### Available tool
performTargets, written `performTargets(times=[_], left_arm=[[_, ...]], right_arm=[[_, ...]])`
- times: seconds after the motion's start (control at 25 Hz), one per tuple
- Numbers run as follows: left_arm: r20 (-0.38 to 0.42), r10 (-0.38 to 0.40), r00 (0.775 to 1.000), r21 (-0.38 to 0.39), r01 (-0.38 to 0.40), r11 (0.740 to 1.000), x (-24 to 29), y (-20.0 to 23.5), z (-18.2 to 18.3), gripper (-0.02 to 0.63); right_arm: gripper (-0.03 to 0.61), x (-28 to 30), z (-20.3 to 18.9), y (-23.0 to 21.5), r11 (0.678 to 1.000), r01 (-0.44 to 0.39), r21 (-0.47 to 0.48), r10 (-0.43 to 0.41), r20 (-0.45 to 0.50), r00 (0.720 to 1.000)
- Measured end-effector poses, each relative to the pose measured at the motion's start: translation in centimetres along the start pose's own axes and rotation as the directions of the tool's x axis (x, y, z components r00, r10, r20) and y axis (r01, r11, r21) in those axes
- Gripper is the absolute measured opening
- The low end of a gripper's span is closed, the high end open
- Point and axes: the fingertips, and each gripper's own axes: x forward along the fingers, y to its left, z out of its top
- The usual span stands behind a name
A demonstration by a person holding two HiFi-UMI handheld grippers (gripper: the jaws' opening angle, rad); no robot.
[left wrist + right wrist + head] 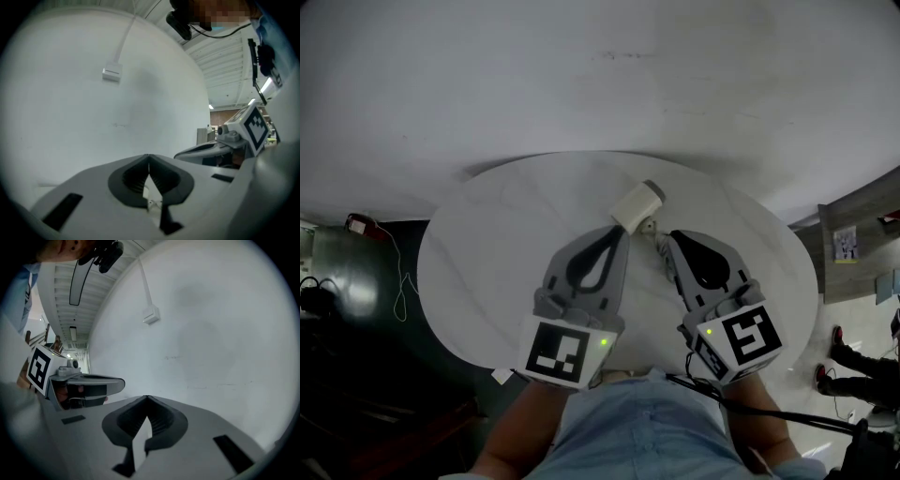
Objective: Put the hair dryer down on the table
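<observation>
a cream-coloured hair dryer (636,203) is lying on the round white table (487,244), on its far half and about midway between the left and right edges, with its barrel end pointing toward the far right edge; a thinner pale part of it is running back toward the near edge, and the grippers are partly hiding that part in the head view. the left gripper (621,230) is hanging over the middle of the table, its tip sitting just beside the near end of the dryer barrel, and whether it is touching cannot be told. its own view is showing the two jaws meeting at the tips, closed together with nothing caught between them, only slivers of white showing through the gap behind the tips. the right gripper (667,236) is hanging alongside it, to the right, near the dryer's thinner part; its jaws are likewise pressing tip to tip and gripping nothing. both grippers are pointing away from the person toward the white wall (581,75), where a small white box (111,72) with a thin white line running up from it is sitting. each gripper view is also catching the other gripper beside it. the person's light blue shirt (647,422) is showing at the near edge of the table.
</observation>
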Motion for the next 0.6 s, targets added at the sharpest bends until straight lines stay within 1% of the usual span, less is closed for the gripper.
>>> performTargets(times=[0.6], left_arm=[[-0.02,0.006,1.0,0.015,-0.005,1.0,-0.08,-0.09,-0.18,0.014]], right_arm=[[0.011,-0.28,-0.07,-0.02,1.0,-0.013,0.003,0.013,-0.002,1.0]])
